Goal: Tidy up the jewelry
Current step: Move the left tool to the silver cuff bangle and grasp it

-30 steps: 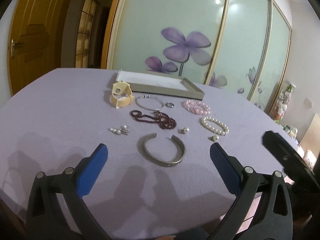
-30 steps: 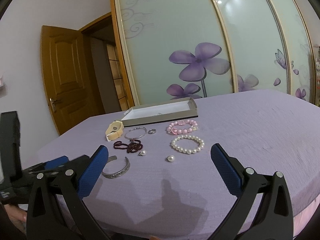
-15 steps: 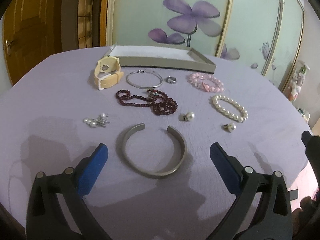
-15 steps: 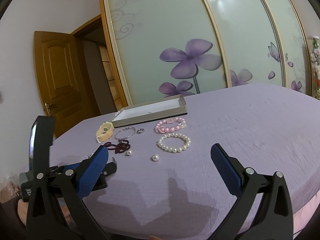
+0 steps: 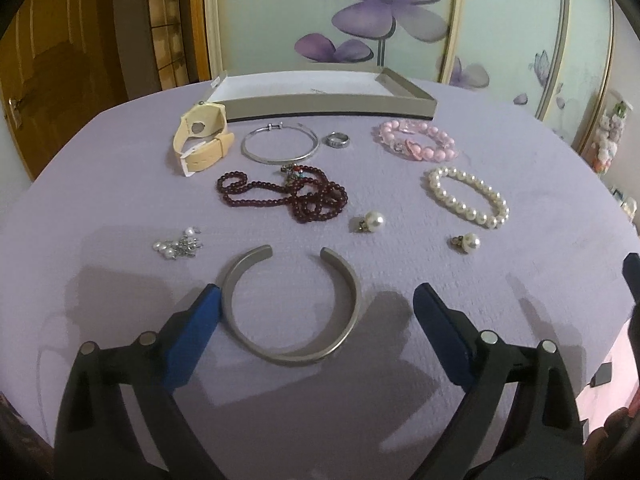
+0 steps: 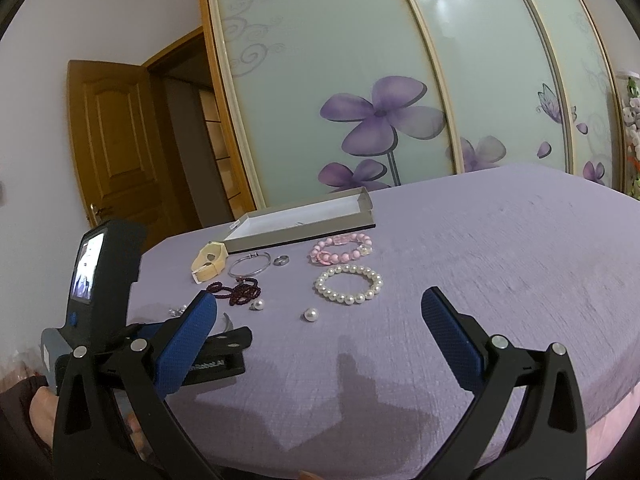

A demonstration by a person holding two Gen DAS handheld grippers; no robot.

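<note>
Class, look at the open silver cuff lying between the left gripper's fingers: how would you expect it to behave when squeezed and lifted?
The silver cuff looks like a solid metal band, so it is probably stiff and keeps its shape. Its smooth surface may slip against the closing left gripper. The open gap at its far side suggests it could flex slightly if squeezed across.

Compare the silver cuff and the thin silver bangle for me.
The silver cuff is a wide flat band; the thin silver bangle is slim wire. The cuff has an open gap facing the box; the bangle is shut with a small clasp. The cuff lies between the closing left gripper jaws; the bangle lies far back by the box. Both are silver-coloured and lie flat on the purple cloth.
</note>
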